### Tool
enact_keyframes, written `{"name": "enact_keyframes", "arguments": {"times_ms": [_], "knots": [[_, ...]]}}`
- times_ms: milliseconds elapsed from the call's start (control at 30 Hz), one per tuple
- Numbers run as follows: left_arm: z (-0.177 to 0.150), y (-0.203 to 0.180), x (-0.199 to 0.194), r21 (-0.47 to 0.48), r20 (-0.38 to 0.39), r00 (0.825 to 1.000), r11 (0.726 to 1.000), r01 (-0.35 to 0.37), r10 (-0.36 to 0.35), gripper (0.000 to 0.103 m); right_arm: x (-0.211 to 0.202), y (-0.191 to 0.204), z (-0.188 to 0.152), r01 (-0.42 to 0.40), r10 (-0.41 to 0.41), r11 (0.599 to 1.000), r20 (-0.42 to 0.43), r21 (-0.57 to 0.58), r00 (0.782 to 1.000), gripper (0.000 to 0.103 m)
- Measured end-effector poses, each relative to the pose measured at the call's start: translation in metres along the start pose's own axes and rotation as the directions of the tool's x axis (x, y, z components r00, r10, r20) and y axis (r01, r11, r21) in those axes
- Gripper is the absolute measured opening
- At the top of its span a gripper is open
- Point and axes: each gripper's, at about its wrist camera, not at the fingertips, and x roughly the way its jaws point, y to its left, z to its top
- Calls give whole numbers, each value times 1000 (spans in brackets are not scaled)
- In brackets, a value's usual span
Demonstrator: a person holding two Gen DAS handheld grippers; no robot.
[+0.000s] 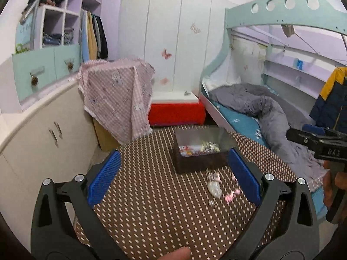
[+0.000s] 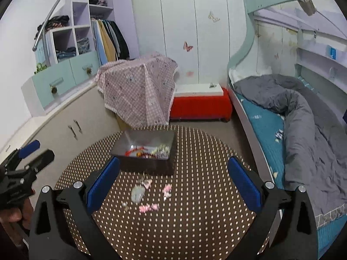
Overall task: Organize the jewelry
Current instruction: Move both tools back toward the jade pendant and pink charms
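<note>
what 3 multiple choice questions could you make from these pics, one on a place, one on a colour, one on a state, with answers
1. Where do the loose pink trinkets lie?
A. inside the box
B. on the dotted tablecloth in front of the box
C. on the bed

2. What colour are the gripper pads?
A. blue
B. red
C. white

3. How is the right gripper?
A. shut on a trinket
B. shut on nothing
C. open, holding nothing

Answers:
1 B, they sit on the brown dotted tablecloth nearer the camera than the dark box.
2 A, both wrist views show blue pads.
3 C, its fingers stand wide apart with only cloth between, like the left gripper.
</note>
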Motion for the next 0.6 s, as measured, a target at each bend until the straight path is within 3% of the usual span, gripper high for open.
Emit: {"name": "enact_keyframes", "arguments": {"times_ms": [333, 533, 600], "knots": [[-41, -19, 33, 34, -129, 991, 998, 49, -44, 96, 31, -7, -42, 19, -17, 1000, -125, 19, 992, 96], [-61, -31, 58, 67, -215, 975, 995, 75, -59, 96, 42, -7, -51, 19, -17, 1000, -161, 11, 987, 96], [-66, -36, 68, 80, -248, 966, 993, 92, -70, 90, 46, -9, -53, 18, -15, 1000, -170, 16, 985, 96]]}}
